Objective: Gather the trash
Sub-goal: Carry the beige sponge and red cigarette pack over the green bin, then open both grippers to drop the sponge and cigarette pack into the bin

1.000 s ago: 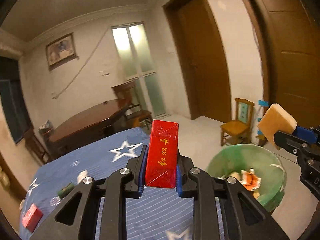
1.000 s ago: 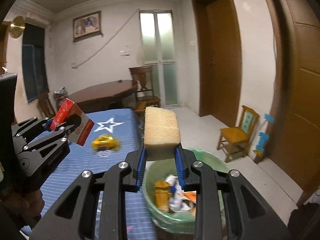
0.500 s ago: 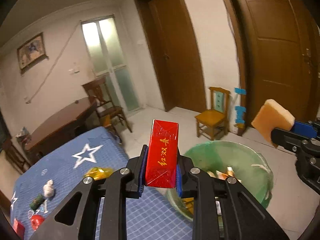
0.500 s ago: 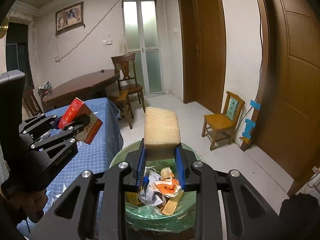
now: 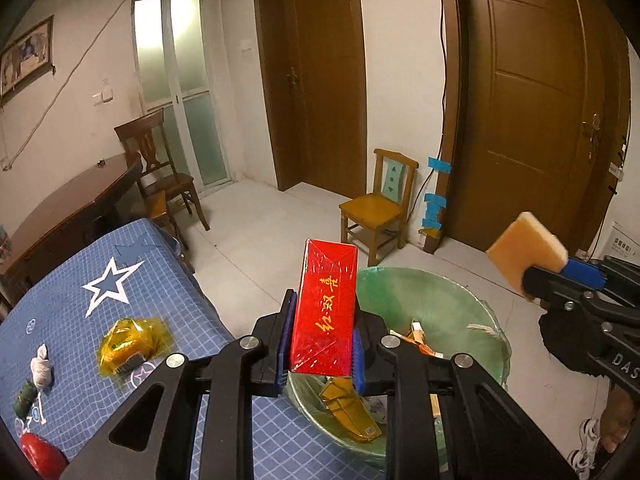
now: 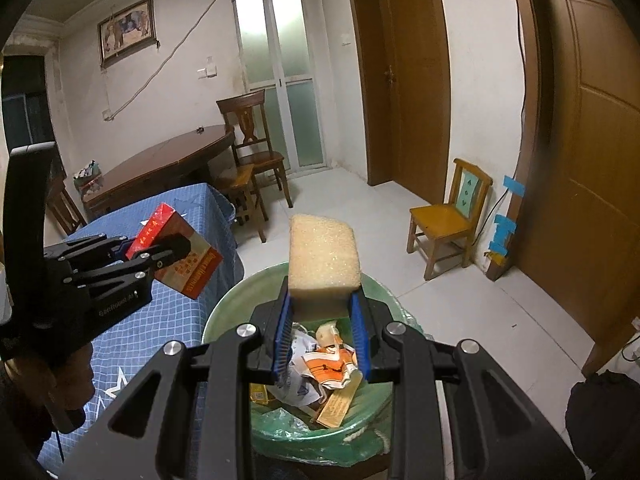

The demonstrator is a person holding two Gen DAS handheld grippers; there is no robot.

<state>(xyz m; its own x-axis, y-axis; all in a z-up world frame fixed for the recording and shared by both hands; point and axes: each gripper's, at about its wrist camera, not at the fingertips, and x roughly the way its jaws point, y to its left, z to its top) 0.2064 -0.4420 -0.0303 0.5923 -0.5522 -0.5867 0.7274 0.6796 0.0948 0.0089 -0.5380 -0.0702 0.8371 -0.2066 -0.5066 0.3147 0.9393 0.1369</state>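
My left gripper (image 5: 322,340) is shut on a red box with gold lettering (image 5: 326,306), held upright just over the near rim of the green-lined trash bin (image 5: 436,300). In the right wrist view that red box (image 6: 176,250) hangs in the left gripper (image 6: 160,250) at the left, beside the bin. My right gripper (image 6: 322,328) is shut on a yellow sponge block (image 6: 324,258), held above the trash bin (image 6: 232,312), which holds crumpled wrappers and paper. The sponge (image 5: 526,252) and the right gripper (image 5: 536,276) also show at the right of the left wrist view.
A table under a blue star-patterned cloth (image 5: 120,280) bears a yellow wrapper (image 5: 132,340), a white wad (image 5: 41,366), a small dark item (image 5: 25,398) and a red object (image 5: 42,454). A small yellow chair (image 6: 448,216), a dark wooden table (image 6: 160,168) and chair (image 6: 252,148) stand on the tiled floor.
Both grippers swung right from the table toward the bin and dipped. The left one now has the bin under the red box; the sponge has come over the bin's opening.
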